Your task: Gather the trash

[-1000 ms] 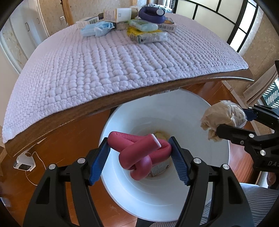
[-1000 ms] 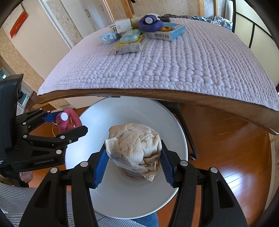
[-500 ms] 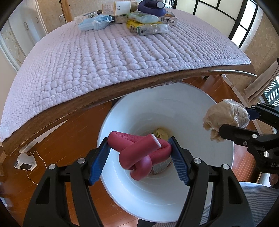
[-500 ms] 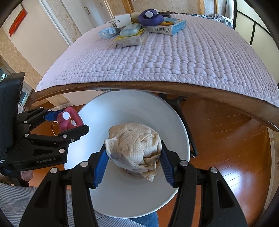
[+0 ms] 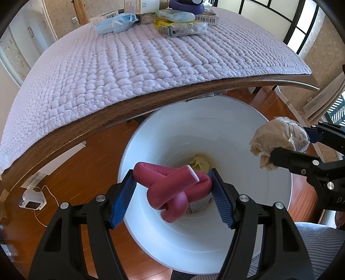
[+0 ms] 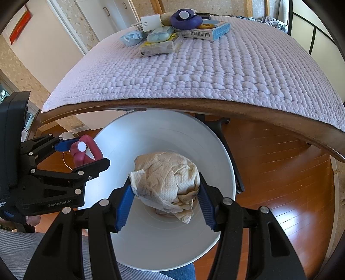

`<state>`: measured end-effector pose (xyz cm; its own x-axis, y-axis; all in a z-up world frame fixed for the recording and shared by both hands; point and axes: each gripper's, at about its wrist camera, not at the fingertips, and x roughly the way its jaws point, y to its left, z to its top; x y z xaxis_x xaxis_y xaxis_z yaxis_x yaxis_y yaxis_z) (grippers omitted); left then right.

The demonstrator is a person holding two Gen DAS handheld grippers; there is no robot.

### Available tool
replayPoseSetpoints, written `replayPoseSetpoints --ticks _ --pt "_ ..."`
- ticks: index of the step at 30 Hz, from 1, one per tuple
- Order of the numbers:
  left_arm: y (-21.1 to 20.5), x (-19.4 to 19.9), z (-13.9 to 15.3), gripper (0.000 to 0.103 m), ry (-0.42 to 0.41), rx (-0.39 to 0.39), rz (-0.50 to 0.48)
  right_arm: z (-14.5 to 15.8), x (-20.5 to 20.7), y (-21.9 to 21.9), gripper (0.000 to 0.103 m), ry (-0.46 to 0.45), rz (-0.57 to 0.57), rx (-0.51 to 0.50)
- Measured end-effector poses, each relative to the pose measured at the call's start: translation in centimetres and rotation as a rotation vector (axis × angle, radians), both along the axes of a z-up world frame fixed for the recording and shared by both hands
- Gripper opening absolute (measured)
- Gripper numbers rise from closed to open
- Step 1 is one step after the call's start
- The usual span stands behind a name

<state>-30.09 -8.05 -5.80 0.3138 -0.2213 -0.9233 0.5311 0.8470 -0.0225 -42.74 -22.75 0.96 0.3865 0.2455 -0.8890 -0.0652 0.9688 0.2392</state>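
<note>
1. Your left gripper [image 5: 172, 191] is pinching the knotted red foam roller [image 5: 172, 189]; both blue pads [image 5: 123, 202] press on its sides. It hangs over the open mouth of the white bin [image 5: 248, 237], above the left part of the opening.
2. Your right gripper [image 6: 165, 200] is clamped on the crumpled paper towel [image 6: 166, 181], pads touching both sides of the wad. In the right wrist view it sits over the middle of the bin; from the left wrist view it is at the bin's right rim.
3. Both grippers point steeply down into the bin.
4. The bin stands on the wood floor [image 6: 280, 172], just in front of the near edge of the table [image 5: 151, 103]. Its far rim tucks under the table edge.
5. Inside, at the bottom: a yellowish crumpled scrap [image 5: 199, 163] and a pale wrapper partly hidden behind the roller. Can't tell what they are.
6. Table is covered with a lilac knobbly cloth [image 6: 204, 69]. The near part of the cloth is bare.
7. Far end of the table holds a cluster: blue face mask [image 5: 115, 23], white carton [image 6: 151, 22], yellow-and-white packet [image 5: 183, 28], purple foam roller [image 6: 185, 18], and a flat box with a barcode [image 6: 204, 32]. All are touching or stacked close together.
8. Striped sleeve [image 6: 17, 254] shows at near left in the right wrist view.
9. White charger with cable [image 5: 32, 199] lies on the floor, left of the bin.
</note>
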Motion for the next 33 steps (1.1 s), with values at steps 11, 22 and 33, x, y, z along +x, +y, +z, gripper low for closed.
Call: replayPoseSetpoints --ticks 11,22,33 --pt "0.2 -0.3 -0.1 0.075 0.006 -0.016 -0.013 0.6 0.2 0.4 0.074 -0.019 -0.010 -0.034" --pt "1.0 0.1 1.2 0.076 0.004 -0.023 -0.008 1.9 -0.2 -0.1 0.074 -0.043 -0.021 -0.033" --pt "1.9 0.9 5.9 0.076 -0.065 -0.100 -0.013 6.7 -0.6 -1.1 0.087 -0.186 -0.021 -0.107"
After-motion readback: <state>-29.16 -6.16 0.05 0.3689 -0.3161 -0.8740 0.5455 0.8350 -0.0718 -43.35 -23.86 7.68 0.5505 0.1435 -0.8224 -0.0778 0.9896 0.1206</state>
